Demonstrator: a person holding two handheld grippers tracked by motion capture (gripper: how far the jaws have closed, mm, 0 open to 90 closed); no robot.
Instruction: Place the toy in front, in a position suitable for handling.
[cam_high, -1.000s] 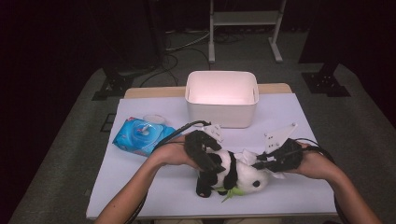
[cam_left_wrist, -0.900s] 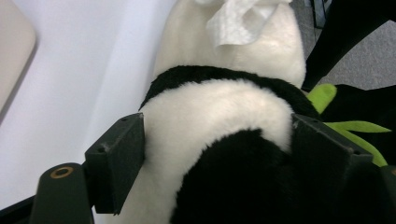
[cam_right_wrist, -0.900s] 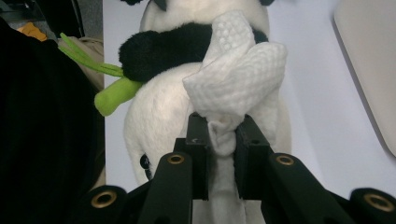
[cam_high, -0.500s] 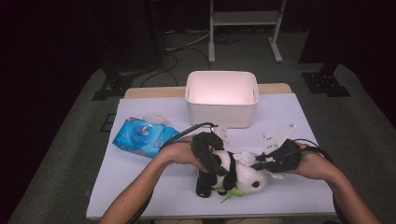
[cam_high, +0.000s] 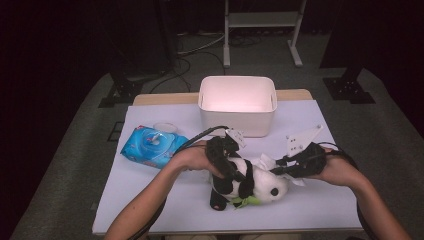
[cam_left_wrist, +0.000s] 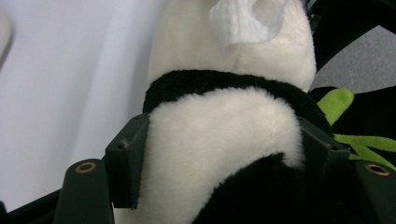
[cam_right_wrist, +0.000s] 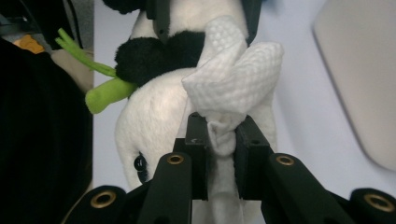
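Little moved: left tongs (cam_high: 231, 167) still clamp the toy panda (cam_left_wrist: 219, 140) on the counter (cam_high: 150, 200); right tongs (cam_right_wrist: 219, 140) pinch the wipe (cam_right_wrist: 236, 88) at its head. Wiping step; next, rub across the fur.

Lab or studio: dark surround, equipment stands (cam_high: 350, 85), floor cables (cam_high: 200, 47), white-covered table (cam_high: 320, 210).

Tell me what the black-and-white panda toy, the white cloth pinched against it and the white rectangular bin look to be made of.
The black-and-white panda toy looks like plush fabric: dense, fuzzy pile, matte. The white cloth is probably a non-woven wet wipe or paper towel, judging by its embossed dimple pattern and soft crumpled folds. The white rectangular bin seems to be moulded plastic, with smooth, even walls and rounded corners, though its finish is hard to judge from here.
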